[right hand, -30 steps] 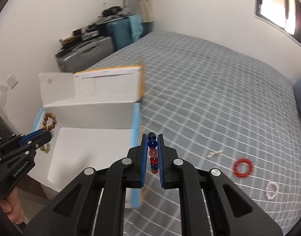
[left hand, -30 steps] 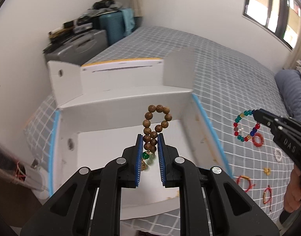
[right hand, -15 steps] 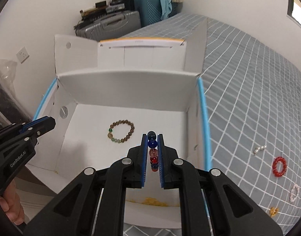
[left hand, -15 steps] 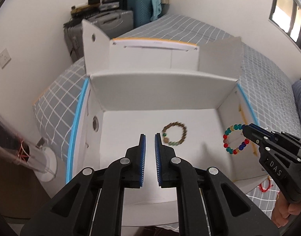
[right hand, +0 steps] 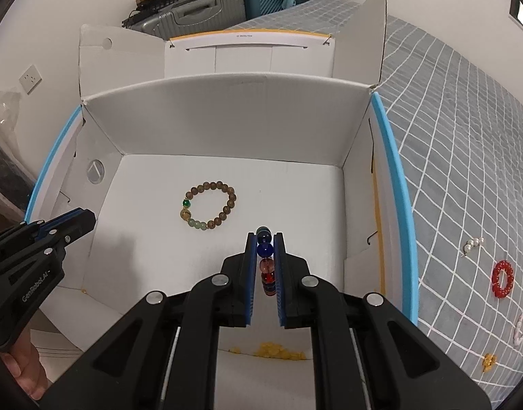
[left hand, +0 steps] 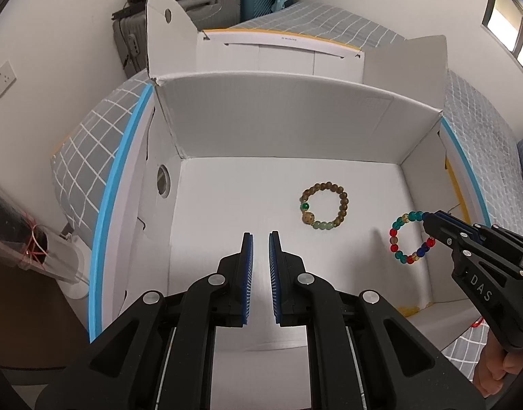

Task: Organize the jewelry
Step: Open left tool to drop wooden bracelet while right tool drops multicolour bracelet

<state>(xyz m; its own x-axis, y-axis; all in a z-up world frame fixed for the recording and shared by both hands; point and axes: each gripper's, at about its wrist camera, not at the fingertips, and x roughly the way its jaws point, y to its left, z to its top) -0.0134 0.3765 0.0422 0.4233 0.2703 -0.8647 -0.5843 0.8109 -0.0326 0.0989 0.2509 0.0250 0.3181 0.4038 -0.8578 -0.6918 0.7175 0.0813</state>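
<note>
Inside the box (right hand: 227, 126) on the bed (right hand: 466, 136) — a bracelet (right hand: 208, 209) flat on the floor; right of the box, on the bed — small rings (right hand: 503, 278).

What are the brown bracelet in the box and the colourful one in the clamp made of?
The brown bracelet looks like matte wooden beads with a few green, stone-like ones. The colourful bracelet, pinched by the right gripper, looks like glass or clear plastic: its beads are glossy and translucent. The box looks like white corrugated cardboard.

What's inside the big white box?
One brown bead bracelet lies flat on the floor of the white box. The right gripper holds a colorful bead bracelet above that floor. The near strip of floor is hidden behind the grippers.
</note>
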